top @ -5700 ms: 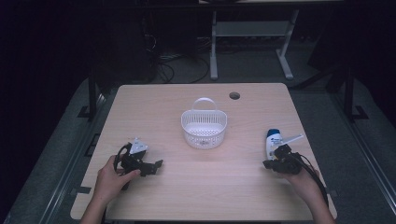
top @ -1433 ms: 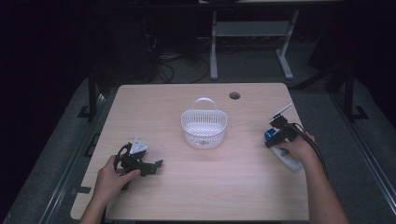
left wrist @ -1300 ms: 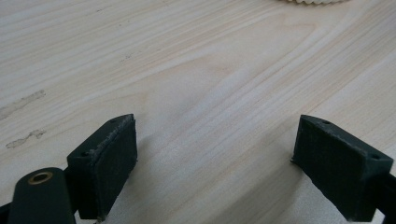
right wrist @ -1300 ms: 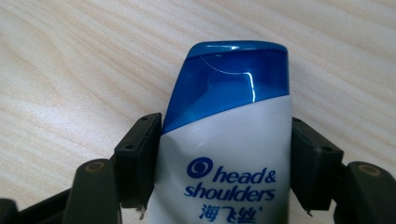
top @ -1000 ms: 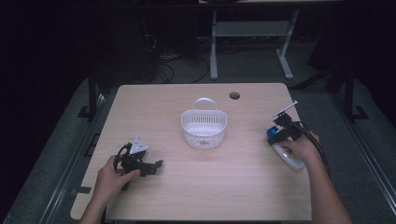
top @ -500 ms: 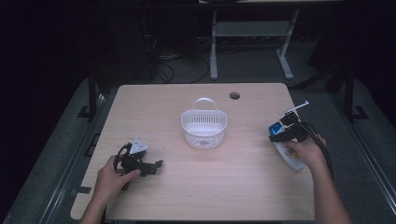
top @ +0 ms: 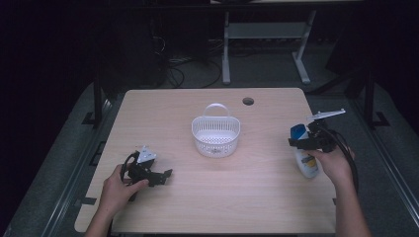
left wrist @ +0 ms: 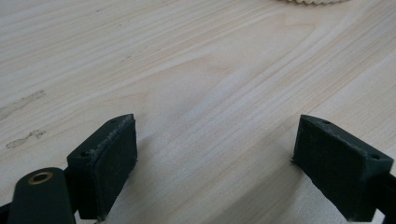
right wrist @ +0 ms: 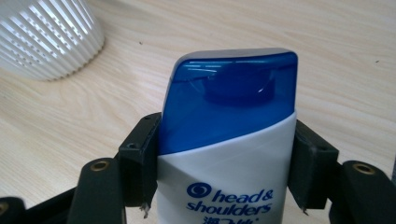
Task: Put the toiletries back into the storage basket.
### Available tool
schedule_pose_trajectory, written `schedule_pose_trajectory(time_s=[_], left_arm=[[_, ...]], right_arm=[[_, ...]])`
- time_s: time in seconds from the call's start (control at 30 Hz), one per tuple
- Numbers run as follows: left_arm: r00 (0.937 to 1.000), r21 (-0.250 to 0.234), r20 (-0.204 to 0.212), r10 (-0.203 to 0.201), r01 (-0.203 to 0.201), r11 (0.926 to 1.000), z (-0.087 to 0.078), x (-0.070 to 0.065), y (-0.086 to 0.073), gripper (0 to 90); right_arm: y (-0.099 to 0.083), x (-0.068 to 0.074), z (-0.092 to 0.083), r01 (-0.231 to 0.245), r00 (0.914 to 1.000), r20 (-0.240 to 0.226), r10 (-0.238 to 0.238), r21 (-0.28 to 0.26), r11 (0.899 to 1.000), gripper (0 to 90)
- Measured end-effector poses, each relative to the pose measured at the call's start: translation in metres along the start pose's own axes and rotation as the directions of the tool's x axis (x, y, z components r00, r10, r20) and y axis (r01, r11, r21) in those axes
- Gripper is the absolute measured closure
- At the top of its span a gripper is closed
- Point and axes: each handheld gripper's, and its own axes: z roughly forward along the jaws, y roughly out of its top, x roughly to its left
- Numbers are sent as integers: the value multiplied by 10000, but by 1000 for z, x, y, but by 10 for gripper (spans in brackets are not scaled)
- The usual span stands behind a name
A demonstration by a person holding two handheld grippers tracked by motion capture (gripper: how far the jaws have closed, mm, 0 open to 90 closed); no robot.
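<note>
Already, the right gripper (right wrist: 224, 186) is clamping the shampoo bottle (right wrist: 229, 140), jaws pressing its sides. Carrying it to the basket (top: 216, 136) is likely remaining; the left gripper (left wrist: 219, 163) is resting with jaws apart on the surface (top: 207, 197).

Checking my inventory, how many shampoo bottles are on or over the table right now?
1. The shampoo bottle is clamped in the right hand-held gripper, near the table's right edge, right of the white basket.

The right tool (right wrist: 226, 168) is clamping the shampoo bottle (right wrist: 229, 154) just below its blue cap (right wrist: 229, 98), one pad on each side. Up and left of the bottle, the white basket (right wrist: 44, 35) is standing on the wooden surface (right wrist: 341, 42).
</note>
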Motion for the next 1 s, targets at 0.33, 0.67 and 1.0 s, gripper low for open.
schedule_pose_trajectory(time_s=[0.33,0.67,1.0], left_arm=[[10000,-26,1,-1,1,10000,0,0,0,130],[10000,-57,-7,-36,36,10000,0,0,0,130],[10000,-54,-4,-34,34,10000,0,0,0,131]], right_arm=[[-10,-1,-17,-251,9994,-285,217,-1236,9920,365],[-21,-7,-28,-624,9966,-658,494,-2126,9751,365],[-21,-4,-33,-837,9921,-1126,548,-2705,9591,363]])
